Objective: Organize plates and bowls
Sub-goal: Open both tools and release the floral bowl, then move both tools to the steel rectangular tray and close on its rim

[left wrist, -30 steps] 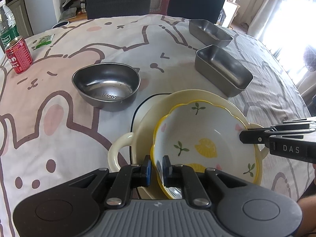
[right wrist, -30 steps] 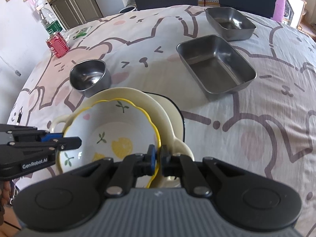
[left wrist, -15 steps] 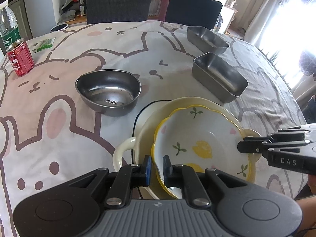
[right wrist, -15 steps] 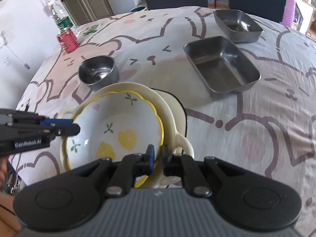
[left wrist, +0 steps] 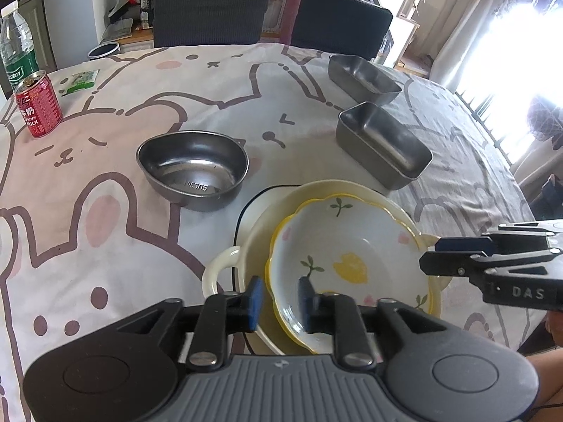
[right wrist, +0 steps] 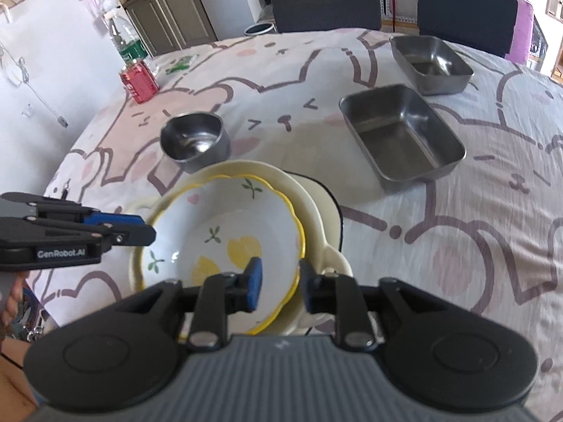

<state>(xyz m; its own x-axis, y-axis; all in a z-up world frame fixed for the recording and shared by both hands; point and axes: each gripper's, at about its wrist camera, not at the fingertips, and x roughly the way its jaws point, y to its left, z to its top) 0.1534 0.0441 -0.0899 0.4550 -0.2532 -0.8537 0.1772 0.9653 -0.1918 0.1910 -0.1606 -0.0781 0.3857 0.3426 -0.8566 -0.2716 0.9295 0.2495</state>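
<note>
- Jaws of the left gripper (left wrist: 278, 297) have just been opening and now stand apart, with the near rim of the lemon-print bowl (left wrist: 352, 260) between the pads, which look clear of it.
- Jaws of the right gripper (right wrist: 278, 281) have likewise just been opening; the same bowl's rim sits between them, seemingly untouched, though the fisheye edge makes contact hard to judge.
- Lemon-print bowl rests inside a cream two-handled dish (left wrist: 225, 270), which sits on a dark-rimmed white plate (left wrist: 250, 207).
- Steel bowl (left wrist: 193, 168) stands at about ten o'clock from that stack.
- Two steel rectangular trays lie toward one o'clock: the nearer tray (left wrist: 383, 144) close by, the farther tray (left wrist: 362, 77) beyond.
- Red can (left wrist: 37, 105) and a water bottle (left wrist: 16, 49) stand far off at ten o'clock on the bunny-print tablecloth (left wrist: 105, 218).
</note>
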